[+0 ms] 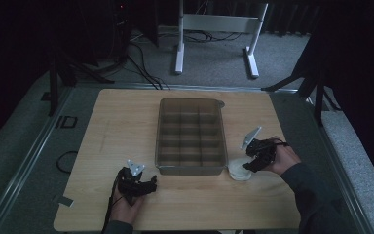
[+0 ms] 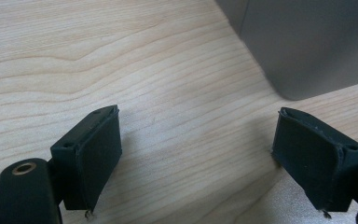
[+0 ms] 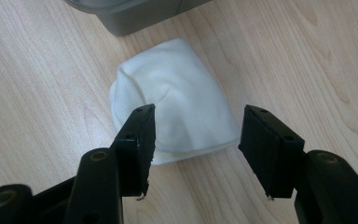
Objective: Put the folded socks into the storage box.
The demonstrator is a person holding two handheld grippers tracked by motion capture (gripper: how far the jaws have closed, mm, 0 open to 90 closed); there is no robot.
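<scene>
Wooden table (image 1: 117,131): white cloth (image 3: 177,100) beside organiser tray (image 1: 191,168) corner.

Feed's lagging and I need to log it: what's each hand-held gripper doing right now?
Left hand-held gripper: open, empty, over the light wooden table.
Right hand-held gripper: open, jaws on either side of the soft white folded cloth, not closed on it.

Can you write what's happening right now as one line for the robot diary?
right tool: open, around white folded cloth, not gripping | left tool: open, empty, over table | cloth: beside grey divided box, outside it
</scene>
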